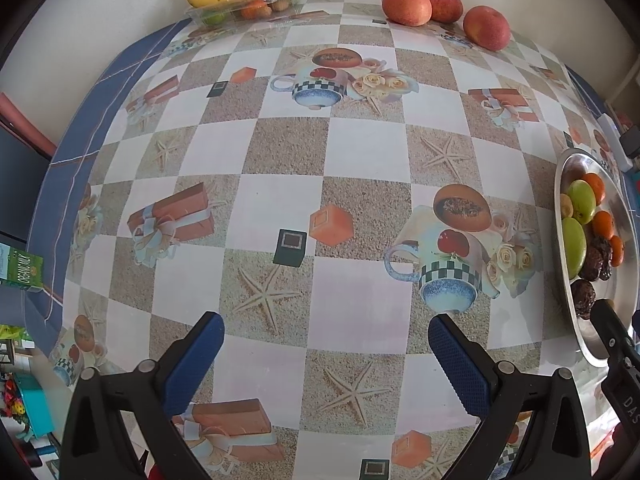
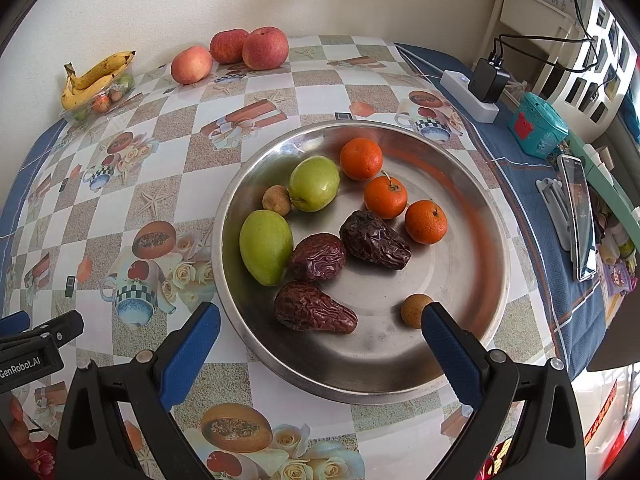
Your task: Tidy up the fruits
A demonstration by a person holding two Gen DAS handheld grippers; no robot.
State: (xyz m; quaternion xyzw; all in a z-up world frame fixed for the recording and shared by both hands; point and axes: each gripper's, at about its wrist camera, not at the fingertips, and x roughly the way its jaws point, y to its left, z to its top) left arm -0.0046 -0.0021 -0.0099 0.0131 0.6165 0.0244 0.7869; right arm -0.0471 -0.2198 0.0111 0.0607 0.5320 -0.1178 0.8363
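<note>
- The left gripper point(image 1: 326, 334) hovers over the checked tablecloth point(image 1: 360, 152), its blue fingers spread wide with nothing between them.
- The right gripper point(image 2: 320, 326) hangs over the near rim of the metal bowl point(image 2: 472, 276), jaws wide apart and empty; a small brown fruit point(image 2: 414, 310) lies just beside its right finger.
- The bowl holds three oranges point(image 2: 386, 197), two green fruits point(image 2: 266, 247) and three dates point(image 2: 374, 240).
- Apples point(image 2: 265, 48) and bananas point(image 2: 96, 78) sit by the far wall.
- "GenRobot.AI" reads on the left gripper's body; a green carton point(image 1: 22, 270) says "ORGANIC MILK".
</note>
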